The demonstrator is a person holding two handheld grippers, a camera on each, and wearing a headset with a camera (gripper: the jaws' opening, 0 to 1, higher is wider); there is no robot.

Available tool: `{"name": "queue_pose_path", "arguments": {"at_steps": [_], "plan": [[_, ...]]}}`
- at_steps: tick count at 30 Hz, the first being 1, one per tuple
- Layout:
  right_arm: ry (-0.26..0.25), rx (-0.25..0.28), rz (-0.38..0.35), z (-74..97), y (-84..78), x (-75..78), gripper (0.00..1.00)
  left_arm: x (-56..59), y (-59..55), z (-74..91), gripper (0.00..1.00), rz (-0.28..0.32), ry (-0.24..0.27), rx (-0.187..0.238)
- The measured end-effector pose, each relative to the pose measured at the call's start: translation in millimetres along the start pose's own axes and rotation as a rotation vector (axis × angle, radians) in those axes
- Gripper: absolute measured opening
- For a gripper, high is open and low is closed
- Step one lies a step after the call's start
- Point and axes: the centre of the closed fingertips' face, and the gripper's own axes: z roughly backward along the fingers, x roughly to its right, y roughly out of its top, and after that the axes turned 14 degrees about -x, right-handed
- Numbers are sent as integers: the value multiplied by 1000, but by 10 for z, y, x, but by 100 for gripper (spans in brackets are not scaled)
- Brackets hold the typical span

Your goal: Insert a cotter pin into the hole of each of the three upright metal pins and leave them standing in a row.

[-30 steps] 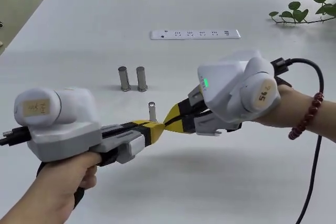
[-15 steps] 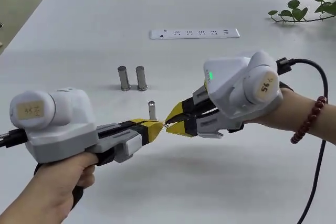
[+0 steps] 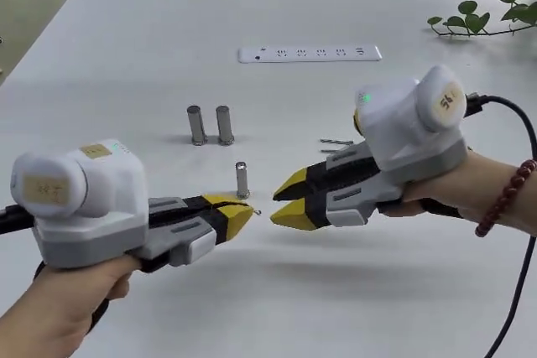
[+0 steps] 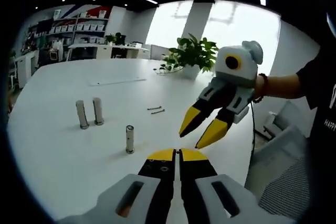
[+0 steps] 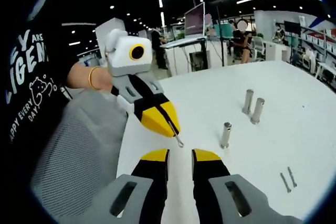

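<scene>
Three upright metal pins stand on the white table: two side by side (image 3: 195, 125) (image 3: 223, 124) and a third (image 3: 242, 180) nearer me, alone. Just in front of that third pin, my left gripper (image 3: 248, 210) is shut on a small cotter pin (image 5: 179, 141) that pokes out of its tips. My right gripper (image 3: 285, 200) faces it from the right, open and empty, a short gap away. In the left gripper view the shut jaws (image 4: 178, 152) point past the lone pin (image 4: 129, 139). Two more cotter pins (image 3: 334, 146) lie on the table behind the right gripper.
A white power strip (image 3: 309, 54) lies across the far middle of the table. A green plant (image 3: 495, 10) reaches in at the far right. A cable trails from the right gripper. Chairs and a person's dark shirt show beside the table (image 5: 294, 129).
My right gripper has opened and drawn back to the right, away from the left gripper's tips. The left gripper stays shut with the cotter pin and has dropped slightly.
</scene>
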Motion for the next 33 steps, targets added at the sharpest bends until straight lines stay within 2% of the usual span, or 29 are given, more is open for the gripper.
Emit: {"name": "queue_pose_path", "arguments": {"at_steps": [5, 11, 16, 23, 31, 33], "plan": [[47, 1, -61, -35, -70, -55, 12, 46, -41, -30, 0, -60, -10, -32], [113, 24, -124, -52, -139, -135, 12, 149, -31, -53, 0, -117, -47, -28], [134, 52, -156, -29, -123, -156, 11, 230, -14, -66, 0, -137, -76, -20], [164, 45, -145, -44, -142, -240, 9, 308, 23, -57, 0, -150, -104, -8], [196, 50, -117, -74, -96, -326, 2, 379, 42, -54, 0, -156, -133, 2], [191, 46, -114, -75, -94, -316, 0, 390, 38, -54, 0, -158, -139, 1]]}}
